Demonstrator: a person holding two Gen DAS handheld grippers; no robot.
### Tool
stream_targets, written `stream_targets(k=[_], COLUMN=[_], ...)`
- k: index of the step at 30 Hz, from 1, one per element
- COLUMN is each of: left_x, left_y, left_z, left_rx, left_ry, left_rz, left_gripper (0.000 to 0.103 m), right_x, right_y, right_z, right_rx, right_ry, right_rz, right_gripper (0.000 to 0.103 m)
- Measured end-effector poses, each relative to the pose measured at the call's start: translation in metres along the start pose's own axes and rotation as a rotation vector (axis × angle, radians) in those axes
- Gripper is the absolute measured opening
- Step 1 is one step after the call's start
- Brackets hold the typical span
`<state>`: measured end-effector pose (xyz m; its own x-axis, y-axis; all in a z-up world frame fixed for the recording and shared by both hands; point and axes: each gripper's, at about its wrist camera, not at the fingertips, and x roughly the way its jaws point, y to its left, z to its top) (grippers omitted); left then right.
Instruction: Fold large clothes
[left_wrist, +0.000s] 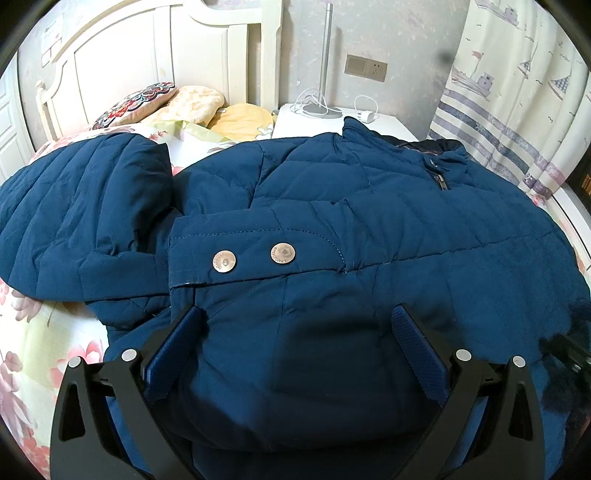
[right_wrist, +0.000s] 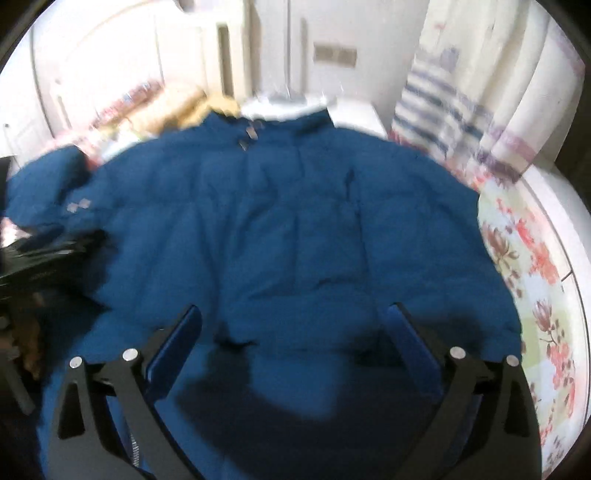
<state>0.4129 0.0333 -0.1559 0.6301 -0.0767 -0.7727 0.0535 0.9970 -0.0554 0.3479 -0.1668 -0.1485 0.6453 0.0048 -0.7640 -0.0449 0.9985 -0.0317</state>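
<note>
A dark blue padded jacket (left_wrist: 369, 221) lies front up across the bed, its collar and zip (left_wrist: 439, 177) at the far side. One sleeve is folded over the chest, and its cuff with two metal snaps (left_wrist: 255, 256) lies just beyond my left gripper (left_wrist: 297, 310). That gripper stands open over the lower front, with nothing pinched between its pads. The hood (left_wrist: 85, 206) is bunched at the left. The right wrist view is blurred. It shows the jacket (right_wrist: 295, 221) spread wide, with my right gripper (right_wrist: 293, 308) open above the hem and holding nothing.
A floral bedsheet (right_wrist: 535, 295) shows to the right of the jacket and again (left_wrist: 44, 350) at its left. Pillows (left_wrist: 199, 99) lie by the white headboard (left_wrist: 147, 48). A white nightstand (left_wrist: 295, 122) carries a lamp base and a charger. A striped curtain (left_wrist: 509, 92) hangs at the right.
</note>
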Motion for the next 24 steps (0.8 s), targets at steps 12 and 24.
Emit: stream_targets(k=[12,24], left_x=[-0.052,-0.059], left_y=[-0.005,0.001], left_z=[-0.016,-0.072], left_rx=[0.029,0.109], left_ry=[-0.021,0.071], left_rz=[-0.063,-0.049], left_gripper=[0.098,0.098], right_x=[0.006,-0.019], right_y=[0.007,0.006], right_z=[-0.029,-0.032], right_rx=[-0.017,0.017], right_ry=[0.04,0.007], right_rz=[-0.015,0.035], right_gripper=[0.1,0.1])
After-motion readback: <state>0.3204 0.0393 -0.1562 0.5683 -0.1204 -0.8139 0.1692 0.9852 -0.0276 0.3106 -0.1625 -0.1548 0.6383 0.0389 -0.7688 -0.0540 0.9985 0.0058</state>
